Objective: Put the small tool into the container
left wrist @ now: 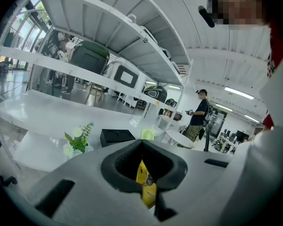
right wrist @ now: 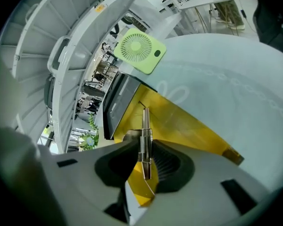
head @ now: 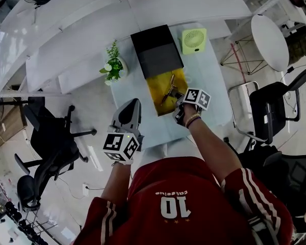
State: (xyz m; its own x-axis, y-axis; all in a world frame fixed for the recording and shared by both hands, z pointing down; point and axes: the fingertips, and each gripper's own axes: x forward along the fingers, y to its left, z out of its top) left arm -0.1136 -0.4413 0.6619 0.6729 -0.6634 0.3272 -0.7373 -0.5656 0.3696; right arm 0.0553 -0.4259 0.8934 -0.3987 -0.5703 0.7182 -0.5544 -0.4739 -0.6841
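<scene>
The small tool (head: 171, 89) (right wrist: 145, 135) is a thin metal piece. It stands up out of the jaws of my right gripper (head: 178, 99) (right wrist: 145, 163), which is shut on it. Tool and gripper hang over the open yellow container (head: 159, 97) (right wrist: 188, 126) on the pale table (head: 209, 80). My left gripper (head: 133, 105) (left wrist: 144, 173) is at the table's near left part, beside the container, its jaws pressed together with nothing between them. In the left gripper view a strip of the yellow container (left wrist: 146, 192) shows past the jaws.
A black box (head: 156, 50) (right wrist: 114, 105) lies just behind the container, with a green fan (head: 194, 40) (right wrist: 137, 49) at its right and a small potted plant (head: 113, 65) (left wrist: 77, 142) at its left. Office chairs (head: 56, 137) stand at both sides; white shelves run behind.
</scene>
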